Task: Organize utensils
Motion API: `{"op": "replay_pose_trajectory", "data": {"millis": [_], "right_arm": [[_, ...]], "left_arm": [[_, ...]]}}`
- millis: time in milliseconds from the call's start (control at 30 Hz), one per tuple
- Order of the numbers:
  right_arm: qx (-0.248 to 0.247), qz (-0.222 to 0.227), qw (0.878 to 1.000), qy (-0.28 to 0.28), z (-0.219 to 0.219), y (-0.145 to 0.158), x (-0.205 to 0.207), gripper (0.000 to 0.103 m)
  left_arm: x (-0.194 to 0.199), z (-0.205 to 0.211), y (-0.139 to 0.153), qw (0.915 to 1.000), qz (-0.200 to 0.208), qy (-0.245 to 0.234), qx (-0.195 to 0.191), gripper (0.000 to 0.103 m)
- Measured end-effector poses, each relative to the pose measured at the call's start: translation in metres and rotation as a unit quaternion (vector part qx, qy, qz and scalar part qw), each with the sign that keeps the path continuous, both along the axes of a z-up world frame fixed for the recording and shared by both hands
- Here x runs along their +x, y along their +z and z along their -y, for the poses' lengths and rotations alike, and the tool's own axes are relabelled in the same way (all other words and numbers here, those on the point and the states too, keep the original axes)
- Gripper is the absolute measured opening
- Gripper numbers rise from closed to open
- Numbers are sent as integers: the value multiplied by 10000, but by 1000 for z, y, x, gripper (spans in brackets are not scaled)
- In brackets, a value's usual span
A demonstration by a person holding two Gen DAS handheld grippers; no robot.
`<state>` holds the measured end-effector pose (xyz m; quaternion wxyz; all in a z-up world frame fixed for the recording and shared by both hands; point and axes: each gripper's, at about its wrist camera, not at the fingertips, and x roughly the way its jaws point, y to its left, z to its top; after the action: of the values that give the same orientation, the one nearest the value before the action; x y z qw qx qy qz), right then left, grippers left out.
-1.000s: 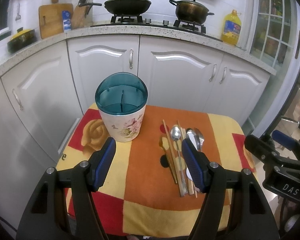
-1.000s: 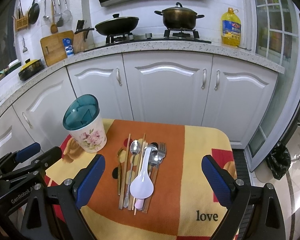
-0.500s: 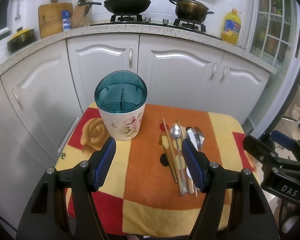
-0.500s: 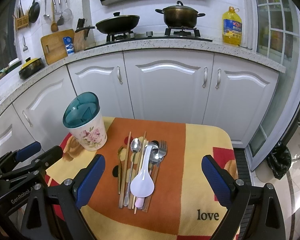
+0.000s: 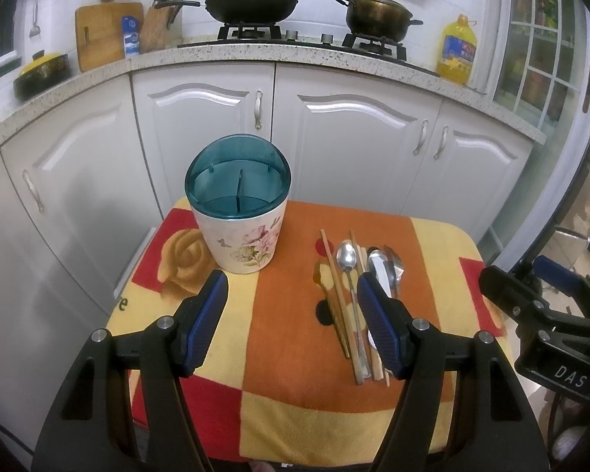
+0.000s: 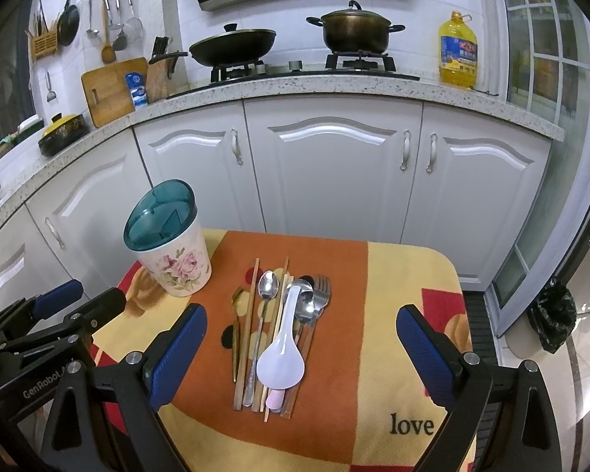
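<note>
My left gripper (image 5: 291, 314) hangs over the near part of the cloth-covered surface (image 6: 405, 275), its blue-padded fingers (image 5: 206, 320) spread wide with nothing between them. The holder (image 5: 238, 204) stands upright just beyond my left finger, on the far left of the cloth. The utensils (image 6: 277, 330) lie in a tight bundle to its right, their near ends partly hidden behind my right finger in the left view. My right gripper (image 6: 301, 348) is also spread wide and holds nothing; the bundle lies flat between and just beyond its fingers (image 6: 179, 348).

The holder is a round cream pot with a pink flower print and a clear teal top split into compartments. The bundle holds wooden chopsticks (image 6: 249, 322), a steel spoon (image 6: 267, 287), a steel fork (image 6: 321, 289), a white plastic soup spoon (image 6: 281, 358) lying on top with its bowl nearest me, and a slim gold-toned spoon (image 6: 236, 314) at the left edge. The cloth is fuzzy, in orange, yellow and red blocks, with the word "love" near the right
</note>
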<state>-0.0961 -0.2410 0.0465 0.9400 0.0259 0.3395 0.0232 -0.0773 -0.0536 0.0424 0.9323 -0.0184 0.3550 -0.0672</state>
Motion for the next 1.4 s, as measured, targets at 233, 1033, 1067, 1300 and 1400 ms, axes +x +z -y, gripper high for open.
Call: {"op": "replay_pose_trajectory", "data": {"millis": [233, 1033, 1067, 1300, 1400], "right_arm": [[8, -29, 10000, -19, 1, -1, 2, 97], [1, -458, 9989, 47, 6, -24, 17, 97], [6, -491, 9988, 32, 8, -27, 18, 97], [138, -757, 9970, -42, 24, -51, 28, 94], [236, -812, 9963, 129, 25, -57, 35, 85]], "left_arm": [[0, 0, 0, 10000, -13, -4, -5, 68], [15, -9, -14, 9994, -288, 89, -168, 68], [17, -11, -16, 9992, -332, 113, -205, 68], [26, -17, -31, 9979, -546, 127, -334, 68], [31, -17, -38, 9972, -651, 80, -372, 68]]}}
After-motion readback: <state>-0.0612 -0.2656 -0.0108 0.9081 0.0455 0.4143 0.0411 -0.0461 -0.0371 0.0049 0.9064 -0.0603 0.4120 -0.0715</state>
